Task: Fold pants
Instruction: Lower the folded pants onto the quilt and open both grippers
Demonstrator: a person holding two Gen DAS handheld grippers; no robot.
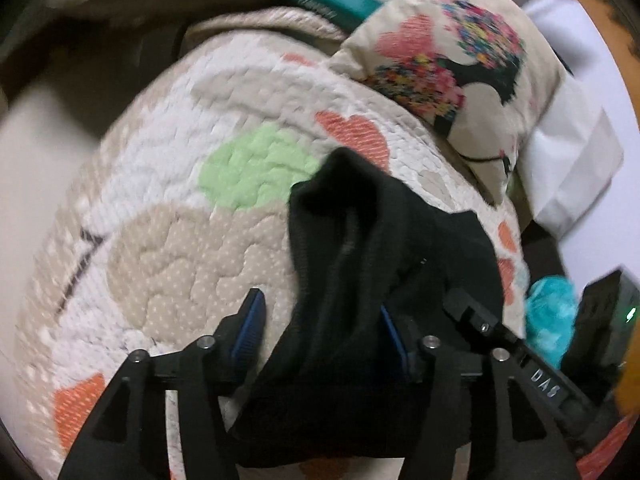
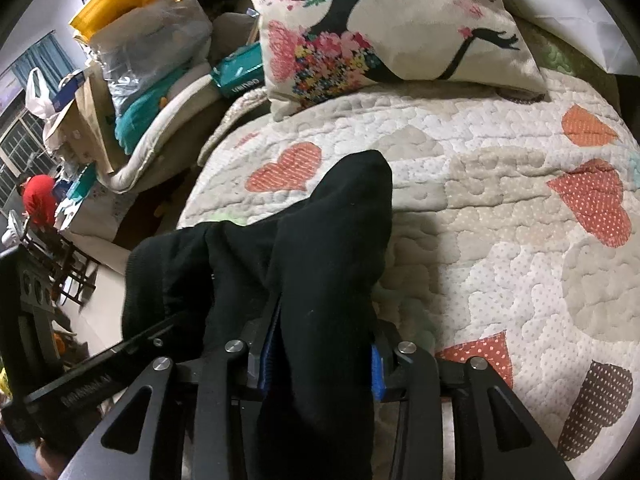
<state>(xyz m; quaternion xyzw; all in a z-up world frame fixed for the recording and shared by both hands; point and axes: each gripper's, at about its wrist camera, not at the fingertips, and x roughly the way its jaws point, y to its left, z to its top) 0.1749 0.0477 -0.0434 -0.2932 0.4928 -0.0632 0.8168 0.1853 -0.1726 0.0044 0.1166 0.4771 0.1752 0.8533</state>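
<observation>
The black pants (image 1: pixel 360 264) lie bunched on a quilted bedspread (image 1: pixel 168 184) with hearts. In the left wrist view my left gripper (image 1: pixel 324 328) stands wide open, and the black cloth drapes between its blue-padded fingers (image 1: pixel 252 328) without being pinched. The right gripper's body (image 1: pixel 500 340) shows just to the right, close against the same cloth. In the right wrist view the pants (image 2: pixel 320 240) run up from between the fingers, and my right gripper (image 2: pixel 320 356) has its blue pads (image 2: pixel 376 372) pressed on a thick fold of them. The left gripper's arm (image 2: pixel 100 372) crosses at lower left.
A printed cushion (image 2: pixel 384 28) lies at the far side of the bedspread (image 2: pixel 500 208), with white paper (image 1: pixel 572 160) beyond. Bags, a teal box (image 2: pixel 240 74) and clutter stand to the left, off the bed. A teal cloth (image 1: pixel 548 312) lies at the bed's right edge.
</observation>
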